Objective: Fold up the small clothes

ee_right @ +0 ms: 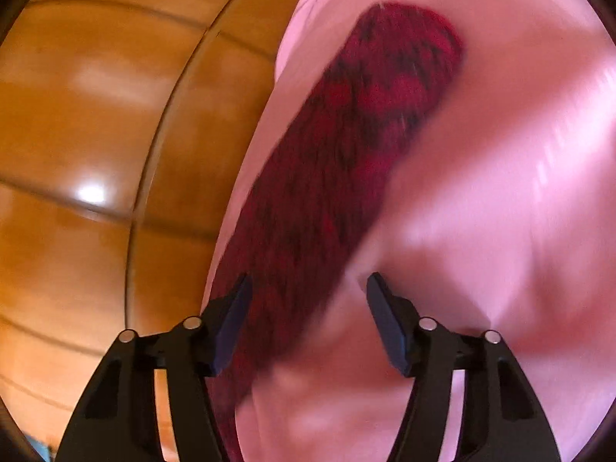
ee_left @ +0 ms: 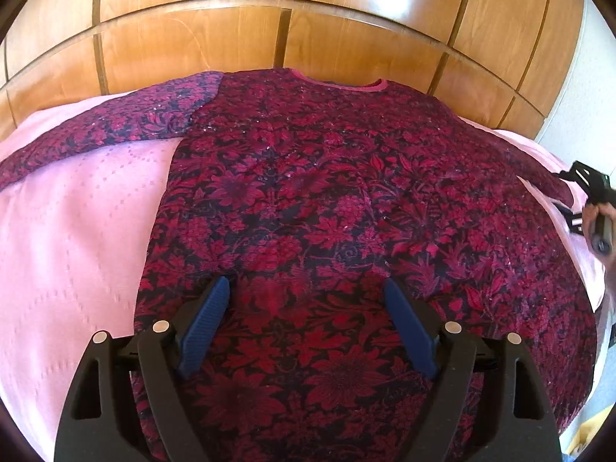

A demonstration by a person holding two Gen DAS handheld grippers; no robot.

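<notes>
A dark red and black floral long-sleeved top lies flat on a pink bedspread, neckline away from me, both sleeves spread out. My left gripper hovers over the lower body of the top, jaws wide apart, nothing between its blue pads. In the blurred right wrist view, the top's right sleeve runs away from me across the bedspread. My right gripper stands open just above the sleeve's near part, its pads not pressing the cloth. The right gripper and the hand holding it also show at the left wrist view's right edge.
A glossy wooden panelled headboard rises directly behind the bed and fills the left side of the right wrist view. A white wall strip stands at the far right. The bedspread's right edge drops off near the hand.
</notes>
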